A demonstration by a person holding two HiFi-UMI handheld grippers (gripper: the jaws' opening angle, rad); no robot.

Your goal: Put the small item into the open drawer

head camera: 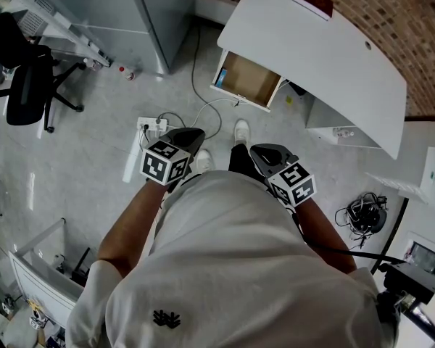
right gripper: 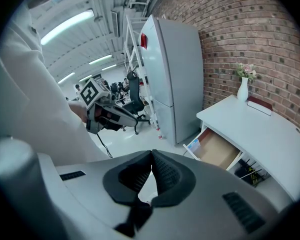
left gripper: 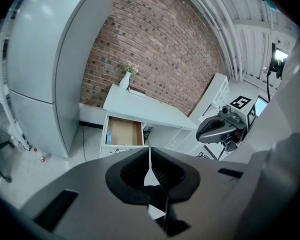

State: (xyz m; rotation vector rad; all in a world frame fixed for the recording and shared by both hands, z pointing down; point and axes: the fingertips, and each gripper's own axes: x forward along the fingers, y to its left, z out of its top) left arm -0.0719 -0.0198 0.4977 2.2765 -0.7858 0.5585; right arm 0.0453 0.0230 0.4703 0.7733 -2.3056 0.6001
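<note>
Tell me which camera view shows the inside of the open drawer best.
The head view: it looks down into the open drawer, showing its brown bottom. The left gripper view shows the drawer smaller, from the front; the right gripper view shows the drawer at a slant.

**Brick-walled room, pale glossy floor**

Red brick wall (head camera: 391, 20) along the far side, with a white desk (head camera: 333, 56) set against it. At the desk's back edge, close to the wall, a white vase (right gripper: 243, 90) of flowers and, near it, a dark red book (head camera: 313, 0). Left of the desk, a tall grey cabinet (head camera: 116, 13). Pale grey floor (head camera: 80, 165), shiny with reflections, carrying a black office chair (head camera: 29, 85), a white power strip (head camera: 151, 125) and a bundle of black cables (head camera: 362, 212). Overhead, long strip lights (right gripper: 70, 26), lit.
</note>
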